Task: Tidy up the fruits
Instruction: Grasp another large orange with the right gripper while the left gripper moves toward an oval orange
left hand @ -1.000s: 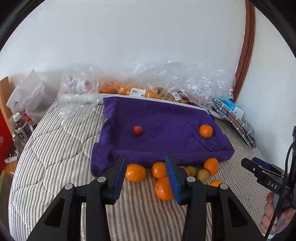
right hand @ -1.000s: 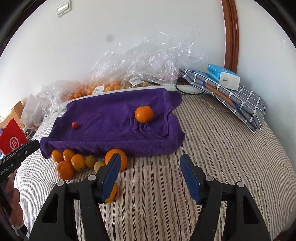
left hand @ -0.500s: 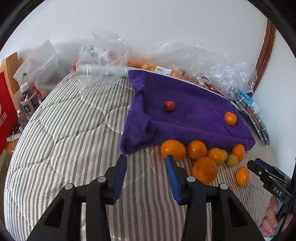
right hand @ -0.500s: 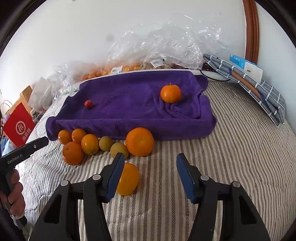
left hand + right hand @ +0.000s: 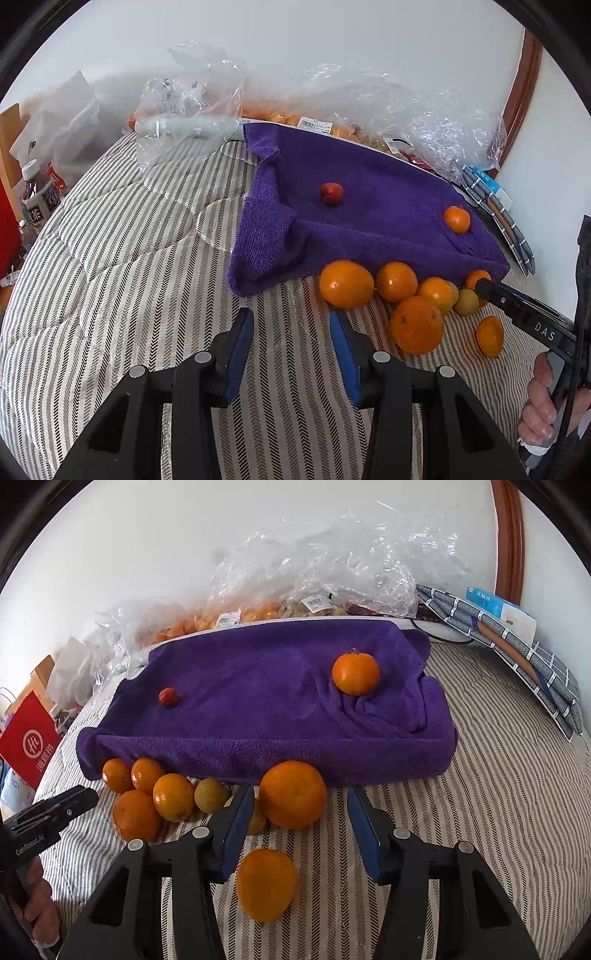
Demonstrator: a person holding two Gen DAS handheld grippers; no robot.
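Observation:
A purple towel-covered tray point(image 5: 369, 218) point(image 5: 280, 709) lies on the striped bed, holding a small red fruit point(image 5: 331, 192) point(image 5: 169, 696) and one orange point(image 5: 457, 219) point(image 5: 355, 673). Several oranges point(image 5: 346, 283) point(image 5: 173, 802) and two small yellow-green fruits point(image 5: 211, 795) lie in front of it. My left gripper point(image 5: 291, 325) is open and empty, left of the pile. My right gripper point(image 5: 301, 801) is open around a large orange point(image 5: 292, 794), with another orange point(image 5: 266, 884) below it between the arms.
Clear plastic bags of fruit point(image 5: 295, 590) lie behind the tray by the wall. Folded checked cloth and a tissue pack point(image 5: 517, 627) sit at the right. A red bag point(image 5: 27, 740) and bottles point(image 5: 38, 199) stand at the left bed edge.
My left gripper swung left, off the pile and toward the tray's left corner. My right gripper moved forward and left, so the large orange now sits between its fingers.

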